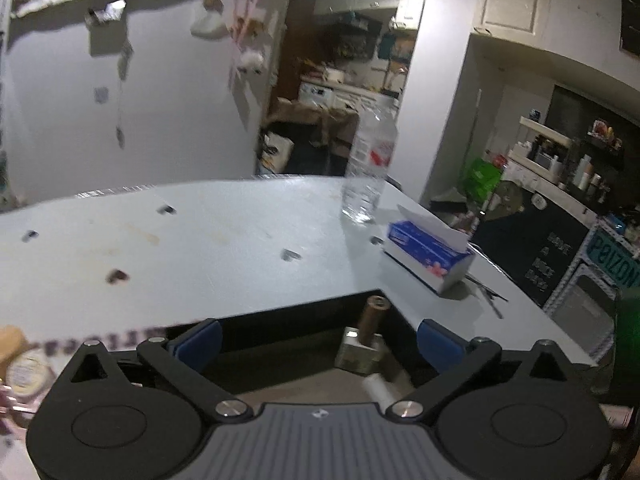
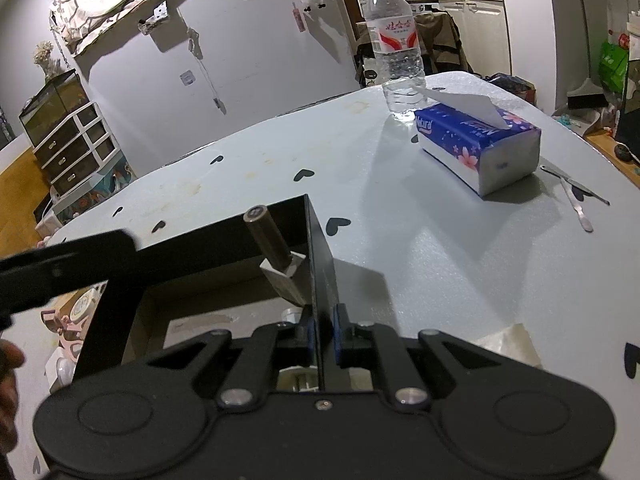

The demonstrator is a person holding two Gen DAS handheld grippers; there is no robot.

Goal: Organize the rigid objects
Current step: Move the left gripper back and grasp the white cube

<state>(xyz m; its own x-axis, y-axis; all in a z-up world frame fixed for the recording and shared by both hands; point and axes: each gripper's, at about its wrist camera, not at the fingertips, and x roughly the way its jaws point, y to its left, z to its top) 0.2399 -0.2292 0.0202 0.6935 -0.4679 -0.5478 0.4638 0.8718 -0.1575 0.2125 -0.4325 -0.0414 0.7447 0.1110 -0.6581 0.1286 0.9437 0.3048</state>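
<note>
A black open box [image 2: 316,240] sits on the pale blue table [image 2: 420,248]. Inside it a brown cylinder on a pale square base [image 2: 276,256] leans against the right wall; it also shows in the left wrist view [image 1: 366,334]. My right gripper [image 2: 323,332] is shut on the box's right wall. My left gripper [image 1: 318,340] is open and empty above the box [image 1: 280,312], and its black body shows at the left of the right wrist view [image 2: 60,264].
A clear water bottle [image 2: 396,44] and a blue tissue pack [image 2: 480,144] stand at the back right. Metal tools [image 2: 576,200] lie at the right edge. Small items [image 2: 76,320] lie left of the box. Drawers [image 2: 76,148] stand by the wall.
</note>
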